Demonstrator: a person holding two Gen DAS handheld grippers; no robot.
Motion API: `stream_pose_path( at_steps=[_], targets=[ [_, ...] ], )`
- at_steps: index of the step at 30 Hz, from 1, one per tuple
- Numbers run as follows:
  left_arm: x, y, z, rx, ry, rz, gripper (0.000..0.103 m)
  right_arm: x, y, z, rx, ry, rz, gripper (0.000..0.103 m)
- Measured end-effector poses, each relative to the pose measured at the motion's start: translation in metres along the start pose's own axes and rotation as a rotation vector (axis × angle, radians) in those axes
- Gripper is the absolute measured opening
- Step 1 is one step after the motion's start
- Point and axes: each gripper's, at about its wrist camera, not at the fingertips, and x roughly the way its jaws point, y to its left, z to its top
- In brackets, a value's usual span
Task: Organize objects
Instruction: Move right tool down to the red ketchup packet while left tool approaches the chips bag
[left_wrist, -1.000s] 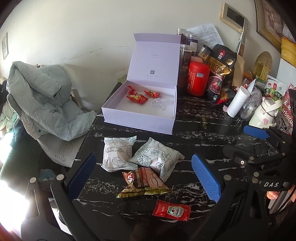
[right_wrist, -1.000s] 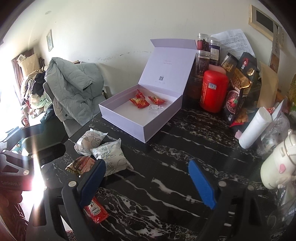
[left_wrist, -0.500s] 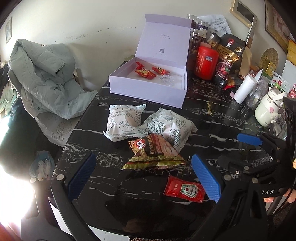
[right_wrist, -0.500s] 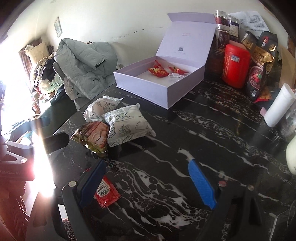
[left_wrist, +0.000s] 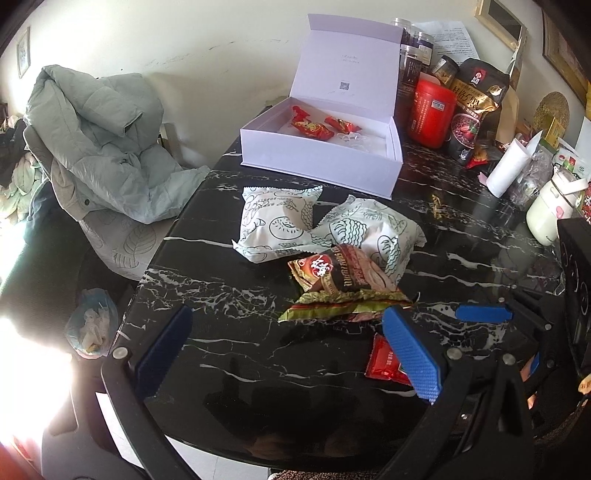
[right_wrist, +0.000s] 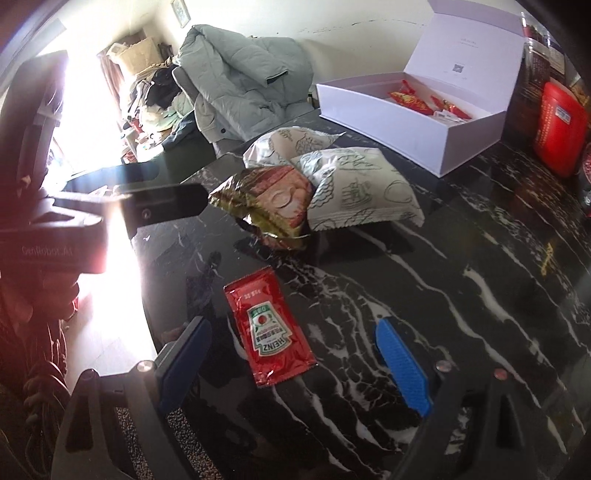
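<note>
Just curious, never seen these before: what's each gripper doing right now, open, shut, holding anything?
Left gripper: open, holding nothing, above the table.
Right gripper: open, holding nothing; ketchup packet lies flat between its fingers, ungripped.

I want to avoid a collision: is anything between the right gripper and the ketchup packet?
Nothing visible is. The ketchup packet lies flat on the table, alone between the open fingers of the right gripper; the brown snack bag lies beyond it.
</note>
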Motion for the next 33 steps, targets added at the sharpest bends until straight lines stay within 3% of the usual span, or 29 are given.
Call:
stream_pose_path(
  at_steps=[9, 11, 16, 18, 29, 33],
  targets=[
    [0.010, -0.007, 0.004, 0.035, 0.008, 0.011, 0.103, 0.009, 0.010, -0.007, -0.092, 0.008, -0.051, 0.077],
    [0.014, -0.010, 0.004, 0.042, 0.019, 0.009, 0.103, 0.008, 0.009, -0.008, -0.098, 0.000, -0.064, 0.071],
    [0.018, -0.017, 0.010, 0.050, 0.018, -0.011, 0.103, 0.003, -0.003, -0.008, -0.080, -0.015, -0.083, 0.042],
    [0.018, -0.019, 0.013, 0.054, 0.014, -0.022, 0.103, 0.001, -0.008, -0.007, -0.066, -0.018, -0.083, 0.037],
    [0.050, -0.037, 0.019, 0.077, 0.079, -0.070, 0.103, -0.007, -0.027, -0.010, -0.014, -0.029, -0.129, 0.036],
    [0.063, -0.034, 0.018, 0.066, 0.109, -0.065, 0.103, -0.006, -0.025, -0.011, -0.015, -0.030, -0.124, 0.046]
  ],
)
